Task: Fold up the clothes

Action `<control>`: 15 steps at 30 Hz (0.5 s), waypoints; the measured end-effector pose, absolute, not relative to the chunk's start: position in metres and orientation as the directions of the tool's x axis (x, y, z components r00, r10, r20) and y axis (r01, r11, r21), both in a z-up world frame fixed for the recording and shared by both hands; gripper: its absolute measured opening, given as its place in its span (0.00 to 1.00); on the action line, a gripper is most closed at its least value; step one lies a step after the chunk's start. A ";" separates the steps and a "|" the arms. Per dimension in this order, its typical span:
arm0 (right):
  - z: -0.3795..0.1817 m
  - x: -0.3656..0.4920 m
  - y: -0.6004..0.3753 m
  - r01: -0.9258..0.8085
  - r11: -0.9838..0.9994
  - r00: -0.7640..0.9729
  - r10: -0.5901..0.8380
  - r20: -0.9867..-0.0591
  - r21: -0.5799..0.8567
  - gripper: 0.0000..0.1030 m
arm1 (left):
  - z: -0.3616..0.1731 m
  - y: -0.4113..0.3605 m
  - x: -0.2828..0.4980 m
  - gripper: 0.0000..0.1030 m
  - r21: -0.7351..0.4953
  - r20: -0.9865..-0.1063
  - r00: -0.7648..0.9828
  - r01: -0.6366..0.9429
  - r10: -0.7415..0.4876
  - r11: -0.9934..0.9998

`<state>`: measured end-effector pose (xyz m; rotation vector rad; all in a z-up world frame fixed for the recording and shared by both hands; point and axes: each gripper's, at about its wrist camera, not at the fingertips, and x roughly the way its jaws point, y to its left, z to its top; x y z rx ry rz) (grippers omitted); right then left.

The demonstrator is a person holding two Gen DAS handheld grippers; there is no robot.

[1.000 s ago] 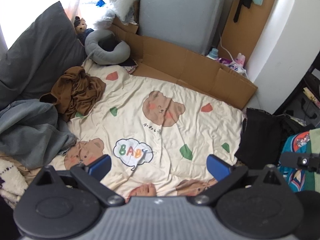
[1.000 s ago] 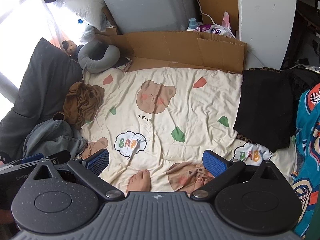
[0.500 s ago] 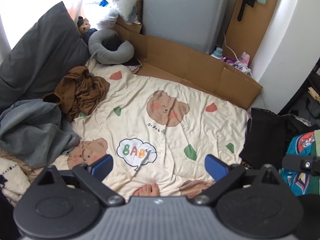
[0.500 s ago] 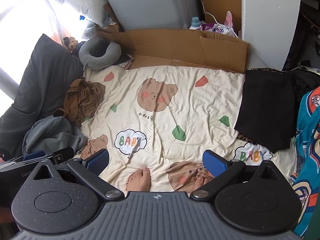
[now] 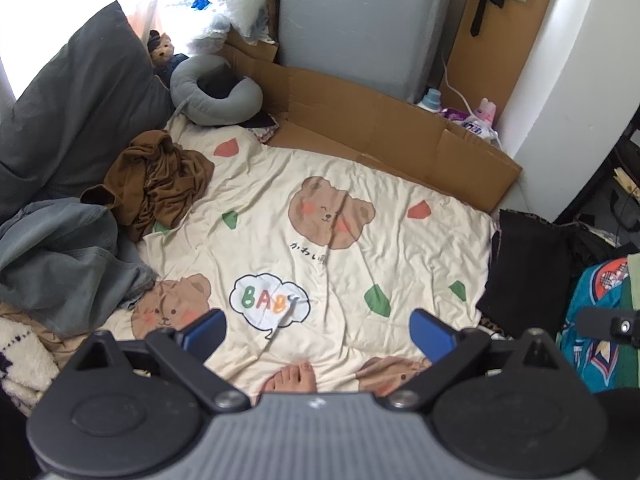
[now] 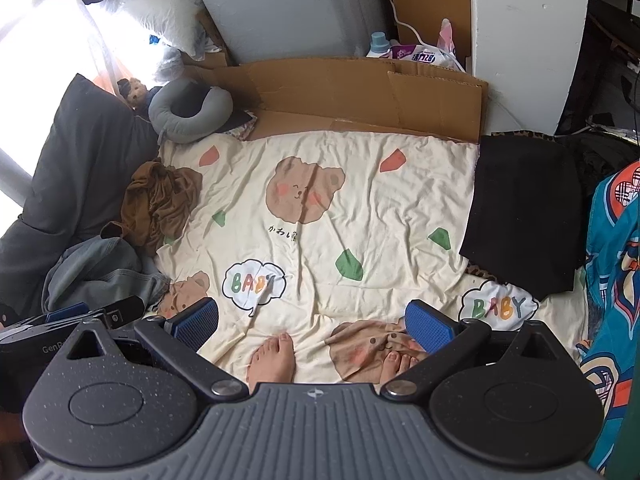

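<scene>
Nearest in each wrist view is the gripper itself. The left gripper (image 5: 318, 326) has its 2 blue-padded fingers spread wide apart with nothing between them, and the right gripper (image 6: 312, 320) is likewise wide apart and empty. Both hang above the near edge of the cream bedsheet printed with brown bears and "BABY" clouds (image 6: 360, 216), where the person's 2 bare feet (image 6: 272, 358) stand.

Just beyond, on the left, lies a rumpled grey-blue denim-like garment (image 5: 60, 256), and touching its far side is a crumpled brown soft-knit top (image 5: 160, 184) heaped on the sheet's left edge. On the right edge a black garment lying flat in a rough rectangle (image 6: 524, 212) looks already folded, so the brown and grey pieces are probably what remains.

The brown top looks light, limp and thin. It should drape and slide, not hold shape, so a pinch at a hem, shoulder seam or the loose flap at its near-left corner would likely let it be lifted and shaken flat on the open middle of the sheet. The grey piece appears heavier and stiffer. A waistband or thick hem seems the surest hold.

Farther back sit a grey neck pillow (image 5: 216, 96), a flattened brown cardboard sheet (image 6: 360, 96) and a tall grey appliance (image 5: 360, 24).
</scene>
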<state>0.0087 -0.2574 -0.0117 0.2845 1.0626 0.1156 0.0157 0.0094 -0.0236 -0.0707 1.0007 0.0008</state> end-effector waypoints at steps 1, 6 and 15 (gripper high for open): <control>-0.011 0.009 -0.256 0.043 0.958 0.484 0.228 -0.845 0.284 0.99 | -0.024 0.009 0.016 0.96 -0.059 -0.842 0.539 -0.032 -0.032 0.998; -0.011 0.009 -0.256 0.042 0.960 0.483 0.223 -0.847 0.277 0.99 | -0.025 0.009 0.016 0.96 -0.060 -0.843 0.536 -0.029 -0.035 0.998; -0.011 0.009 -0.258 0.037 0.960 0.483 0.227 -0.846 0.279 1.00 | -0.026 0.008 0.016 0.96 -0.061 -0.845 0.533 -0.029 -0.036 0.998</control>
